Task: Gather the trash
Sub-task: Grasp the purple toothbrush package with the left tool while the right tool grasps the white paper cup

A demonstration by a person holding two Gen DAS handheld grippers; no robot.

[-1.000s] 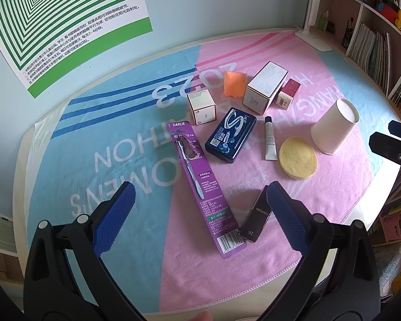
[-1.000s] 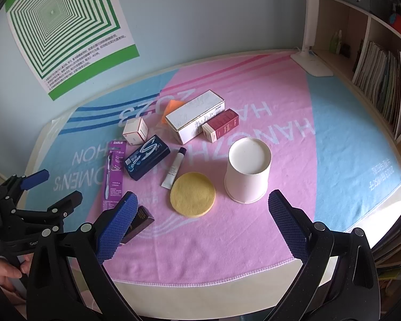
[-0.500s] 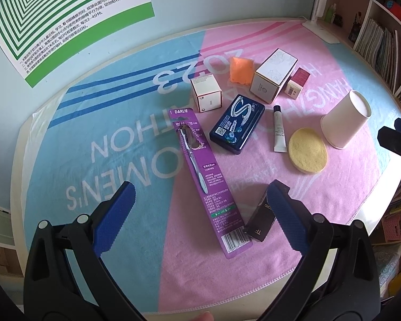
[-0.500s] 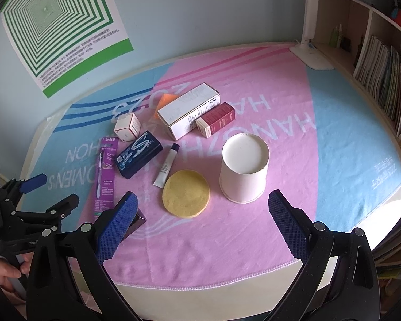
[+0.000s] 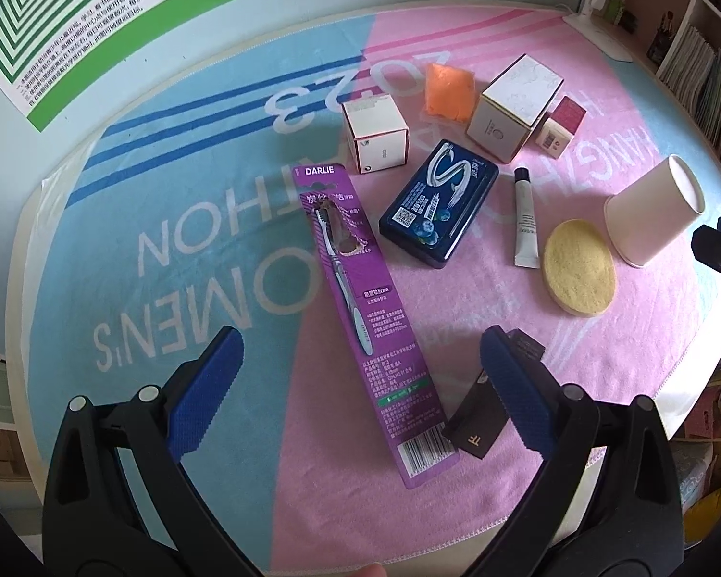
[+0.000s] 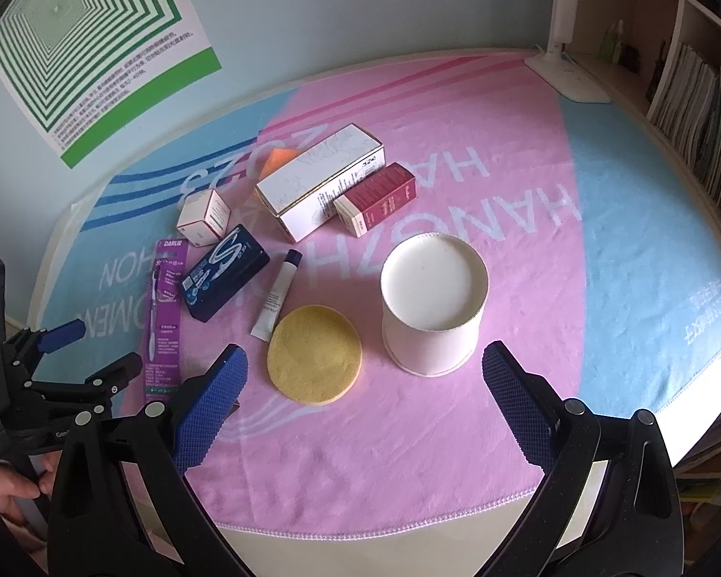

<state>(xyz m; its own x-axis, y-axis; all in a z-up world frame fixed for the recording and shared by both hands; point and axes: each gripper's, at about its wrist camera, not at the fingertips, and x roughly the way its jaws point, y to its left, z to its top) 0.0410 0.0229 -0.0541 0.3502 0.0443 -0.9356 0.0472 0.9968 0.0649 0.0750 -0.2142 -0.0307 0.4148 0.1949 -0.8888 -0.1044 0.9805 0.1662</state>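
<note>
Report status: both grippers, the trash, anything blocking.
Left gripper open over toothbrush pack. Right gripper open, facing upside-down paper cup. Nothing collected, nothing blocking.

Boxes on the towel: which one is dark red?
The small dark red box, lying beside the long white box. The little cube box is white, the flat box navy, and the slim box black.

We can't see most of the dark box point(image 5: 490, 408): the left claw's point(image 5: 355, 394) right finger point(image 5: 516, 394) covers it; in the right-wrist view only a corner point(image 6: 235, 406) shows behind the right claw's point(image 6: 363, 399) left finger. Orange packet point(image 6: 279, 157), beyond the claw, sits half behind the long white box point(image 6: 319, 182). Fine print on the toothbrush pack point(image 5: 375, 317) is too small to read.
</note>
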